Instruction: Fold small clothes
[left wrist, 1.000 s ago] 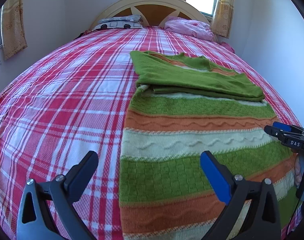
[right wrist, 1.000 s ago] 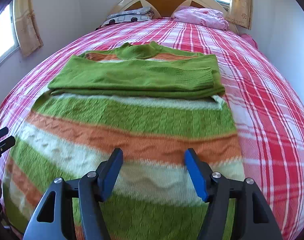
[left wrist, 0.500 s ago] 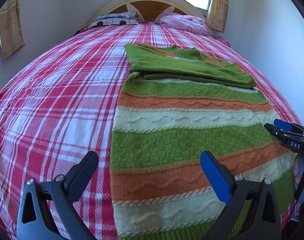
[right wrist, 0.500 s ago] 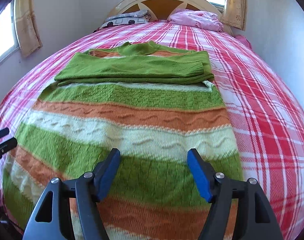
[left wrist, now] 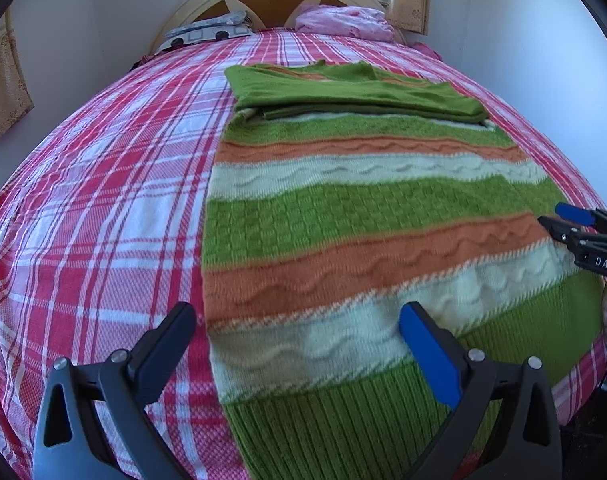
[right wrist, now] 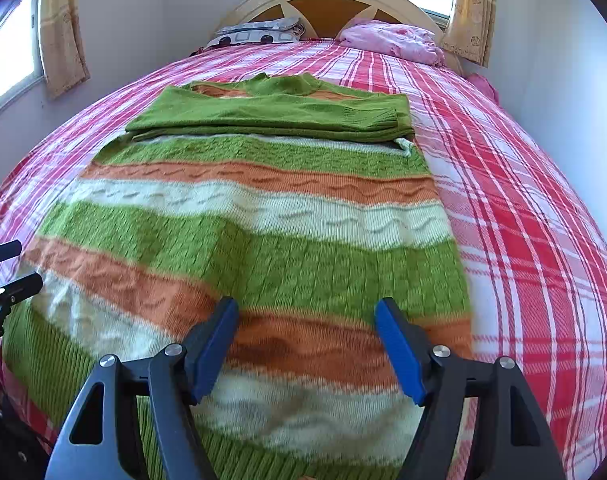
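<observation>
A knitted sweater [left wrist: 355, 216] with green, orange and cream stripes lies flat on the bed, its green sleeves [left wrist: 355, 92] folded across the chest. It also shows in the right wrist view [right wrist: 263, 216], sleeves [right wrist: 279, 116] across the top. My left gripper [left wrist: 299, 336] is open and empty above the hem's left corner. My right gripper [right wrist: 307, 328] is open and empty above the hem's right part. Each gripper shows at the edge of the other's view: the right gripper [left wrist: 559, 216], the left gripper [right wrist: 11, 264].
The bed has a red and white plaid sheet [left wrist: 103, 200]. A patterned pillow [left wrist: 211, 32] and a pink cloth [left wrist: 343, 24] lie by the wooden headboard [right wrist: 327, 4]. Walls close in on both sides, with curtained windows [right wrist: 63, 32].
Both grippers have drawn back toward the foot of the bed, so the sweater's green ribbed hem has come into view. Both stay open and empty.
</observation>
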Tool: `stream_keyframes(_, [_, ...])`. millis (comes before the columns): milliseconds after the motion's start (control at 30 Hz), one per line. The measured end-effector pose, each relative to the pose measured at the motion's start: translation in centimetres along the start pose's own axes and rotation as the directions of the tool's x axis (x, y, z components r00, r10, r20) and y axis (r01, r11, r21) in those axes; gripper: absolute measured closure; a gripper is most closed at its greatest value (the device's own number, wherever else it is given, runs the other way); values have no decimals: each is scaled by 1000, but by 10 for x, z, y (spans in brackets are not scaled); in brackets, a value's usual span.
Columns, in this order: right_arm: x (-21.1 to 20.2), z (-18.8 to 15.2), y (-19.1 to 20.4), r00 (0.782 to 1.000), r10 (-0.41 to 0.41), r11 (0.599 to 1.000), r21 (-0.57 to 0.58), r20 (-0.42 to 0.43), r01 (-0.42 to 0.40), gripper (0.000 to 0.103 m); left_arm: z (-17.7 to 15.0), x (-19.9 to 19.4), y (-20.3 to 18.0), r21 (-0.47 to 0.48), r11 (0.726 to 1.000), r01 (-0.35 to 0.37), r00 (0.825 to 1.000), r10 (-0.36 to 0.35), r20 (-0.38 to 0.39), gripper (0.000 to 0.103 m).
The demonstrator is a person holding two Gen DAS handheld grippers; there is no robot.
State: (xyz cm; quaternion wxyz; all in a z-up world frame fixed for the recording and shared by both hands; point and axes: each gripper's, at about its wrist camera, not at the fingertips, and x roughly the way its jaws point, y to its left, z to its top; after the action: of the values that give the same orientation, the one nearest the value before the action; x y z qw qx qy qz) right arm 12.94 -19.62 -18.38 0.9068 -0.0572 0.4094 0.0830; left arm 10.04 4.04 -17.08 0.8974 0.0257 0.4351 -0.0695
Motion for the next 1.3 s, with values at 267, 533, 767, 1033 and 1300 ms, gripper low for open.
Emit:
stream_keyframes(267, [-13, -21, 0, 1000, -3, 1000, 13, 9, 3, 27, -12, -8, 0, -24, 999, 23, 1000, -23, -10, 0])
stream_keyframes(533, [-29, -40, -1, 1000, 0, 1000, 24, 2, 0, 25, -24, -12, 2, -70, 995, 72, 996, -75, -39, 0])
stream_keyframes(767, [-41, -60, -3, 1000, 7, 1000, -9, -16, -7, 22, -40, -26, 11, -120, 984, 131, 989, -137, -50, 2])
stream_keyframes(1033, [-49, -72, -4, 1000, 3, 1000, -30, 12, -3, 22, -50, -34, 35, -237, 949, 207, 975, -220, -30, 32])
stream_keyframes(1300, [-51, -71, -5, 1000, -1, 1000, -22, 10, 1, 22, -53, -34, 25, -207, 953, 222, 973, -230, -18, 54])
